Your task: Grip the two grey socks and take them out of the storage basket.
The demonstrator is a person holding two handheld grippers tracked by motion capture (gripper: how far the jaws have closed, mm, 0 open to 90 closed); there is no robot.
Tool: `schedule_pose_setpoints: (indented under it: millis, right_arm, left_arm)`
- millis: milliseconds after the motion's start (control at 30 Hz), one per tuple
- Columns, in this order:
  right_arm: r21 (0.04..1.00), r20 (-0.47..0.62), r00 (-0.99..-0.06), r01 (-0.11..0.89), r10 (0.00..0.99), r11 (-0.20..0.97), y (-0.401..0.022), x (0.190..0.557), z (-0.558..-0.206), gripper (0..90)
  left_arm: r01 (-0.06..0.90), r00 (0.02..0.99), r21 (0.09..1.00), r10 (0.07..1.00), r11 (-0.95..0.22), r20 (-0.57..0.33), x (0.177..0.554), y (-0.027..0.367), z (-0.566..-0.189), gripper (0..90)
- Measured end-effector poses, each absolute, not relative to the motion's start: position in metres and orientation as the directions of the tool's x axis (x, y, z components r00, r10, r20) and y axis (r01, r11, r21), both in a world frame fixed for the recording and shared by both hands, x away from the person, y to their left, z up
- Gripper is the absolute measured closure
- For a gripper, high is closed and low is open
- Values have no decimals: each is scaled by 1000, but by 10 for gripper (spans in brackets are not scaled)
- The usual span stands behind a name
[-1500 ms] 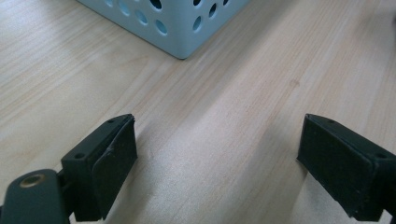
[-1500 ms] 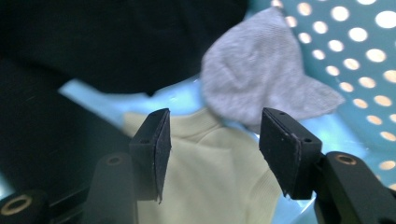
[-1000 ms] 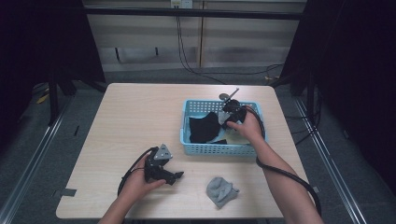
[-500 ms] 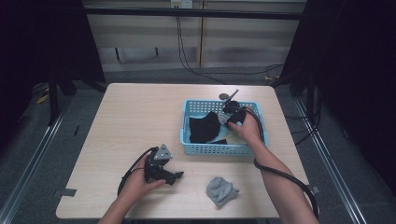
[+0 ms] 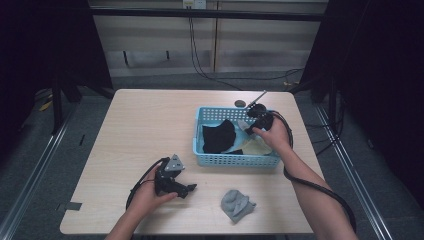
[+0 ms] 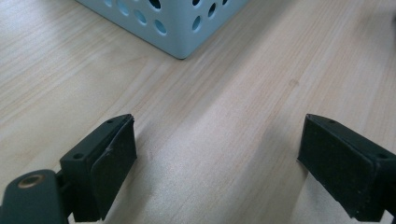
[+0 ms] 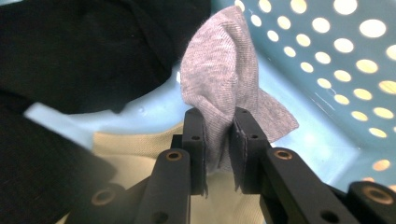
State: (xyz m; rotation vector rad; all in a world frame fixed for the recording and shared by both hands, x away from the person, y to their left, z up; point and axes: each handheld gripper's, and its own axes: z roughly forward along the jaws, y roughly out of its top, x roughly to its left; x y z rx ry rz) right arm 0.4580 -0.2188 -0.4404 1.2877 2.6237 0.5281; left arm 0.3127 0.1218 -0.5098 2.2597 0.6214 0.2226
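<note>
Right gripper view: tongs [image 7: 218,149] pinch grey sock [image 7: 219,79].

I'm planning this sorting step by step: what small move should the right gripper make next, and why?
Probably lift straight up. The right gripper is shut on the grey sock, which still hangs inside the blue basket above the black cloth.

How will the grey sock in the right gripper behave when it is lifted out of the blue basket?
The grey sock will probably hang limp: it already folds and bunches between the pads of the right gripper. It looks light, being thin knit. It should not slip easily, since the jaws pinch a doubled fold, though its loose end may drag on the blue basket.
</note>
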Motion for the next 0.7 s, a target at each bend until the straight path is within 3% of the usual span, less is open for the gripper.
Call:
schedule_pose_setpoints:
  millis: [700]
  right_arm:
    - [336,25,-697,681,717,651,-223,436,-402,775]
  left_arm:
    - [366,865,724,500,-585,-34,313,122,-510,106]
